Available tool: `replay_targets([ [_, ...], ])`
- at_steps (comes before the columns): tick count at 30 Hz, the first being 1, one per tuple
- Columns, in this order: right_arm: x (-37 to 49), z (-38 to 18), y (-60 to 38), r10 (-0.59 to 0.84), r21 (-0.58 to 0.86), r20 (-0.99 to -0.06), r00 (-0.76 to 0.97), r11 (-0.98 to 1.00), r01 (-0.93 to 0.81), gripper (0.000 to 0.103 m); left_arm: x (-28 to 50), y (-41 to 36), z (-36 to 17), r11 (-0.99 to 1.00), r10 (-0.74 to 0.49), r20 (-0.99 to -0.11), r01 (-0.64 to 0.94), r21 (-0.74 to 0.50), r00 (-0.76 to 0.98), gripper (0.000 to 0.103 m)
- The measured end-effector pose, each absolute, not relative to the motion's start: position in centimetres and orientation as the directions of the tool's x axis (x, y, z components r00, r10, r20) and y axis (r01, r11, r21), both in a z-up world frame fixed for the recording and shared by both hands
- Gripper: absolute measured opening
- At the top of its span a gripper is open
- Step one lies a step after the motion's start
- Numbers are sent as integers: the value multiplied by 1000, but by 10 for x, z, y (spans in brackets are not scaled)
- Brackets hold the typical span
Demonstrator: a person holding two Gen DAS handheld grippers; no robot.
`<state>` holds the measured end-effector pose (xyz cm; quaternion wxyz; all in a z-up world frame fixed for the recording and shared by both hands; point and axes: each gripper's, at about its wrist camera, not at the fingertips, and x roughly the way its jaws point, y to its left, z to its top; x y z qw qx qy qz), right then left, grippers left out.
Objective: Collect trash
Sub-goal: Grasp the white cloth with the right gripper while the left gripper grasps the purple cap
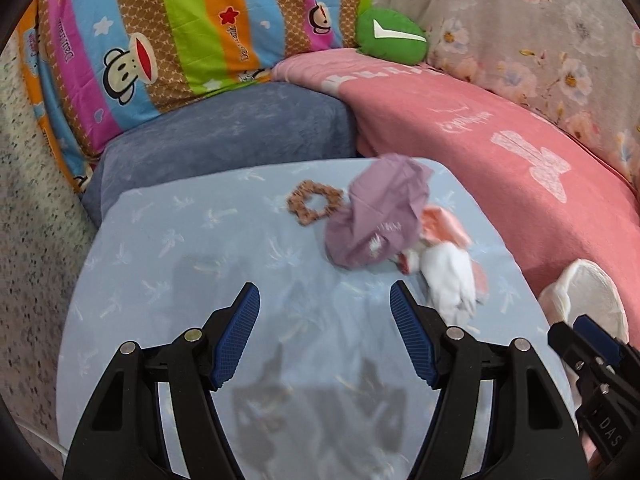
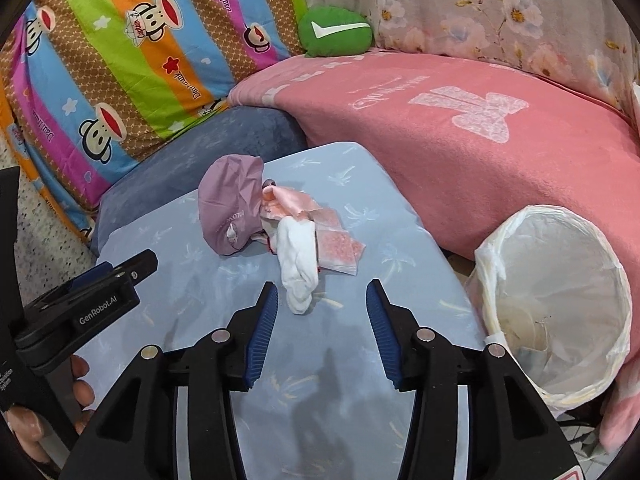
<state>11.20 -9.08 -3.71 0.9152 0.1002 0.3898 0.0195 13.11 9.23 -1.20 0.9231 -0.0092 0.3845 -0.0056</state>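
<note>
A: L gripper [image 1: 325, 308]: jaws seen spread wide, nothing held between the ribbed blue pads [image 1: 239, 340]. Only the light-blue cushion cover [image 1: 168, 264] is seen under them.

B: R gripper [image 2: 322, 304]: jaws also apart, nothing gripped. A white crumpled tissue [image 2: 298, 268] is seen just beyond the L pad, apparently not touched, though the gap is hard to judge w/ fisheye.

A: Trash location, rel. to the cushion?

B: All piled on its far half. The tissue is nearest the grippers. A crumpled purple wrapper [image 2: 230, 210], thin and glossy, w/ print, is lying behind it to the left. Pink packets [image 2: 336, 248], flat, grainy-looking, are tucked under and beside the tissue.

A: A brown frilly scrunchie [image 1: 314, 202], ring-shaped, is noted on the cushion's far edge, just beside the purple wrapper.

B: Bin [image 2: 556, 304]: round, lined w/ a thin whitish plastic bag, set off the cushion's right edge, against the pink fleecy blanket [image 2: 460, 128].

A: Behind the cushion: a blue-grey velvety pillow [image 1: 224, 136], and beyond it a striped cartoon-monkey quilt [image 1: 160, 28].
</note>
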Motion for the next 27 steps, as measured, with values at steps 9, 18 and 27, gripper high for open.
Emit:
replay_targets([
  [9,169,-53,-70,131,212,-726,676,976,39,50,177,102,-9,998,-61,-689,20,-68,722,65],
  [18,196,-104,-72,119,204,-787,605,976,73,50,211,83,-51,991,-129,-744,57,-121,656,65],
  [27,204,-127,-71,137,210,-809,571,976,63,26,225,76,-68,984,-177,-753,90,-155,634,40],
])
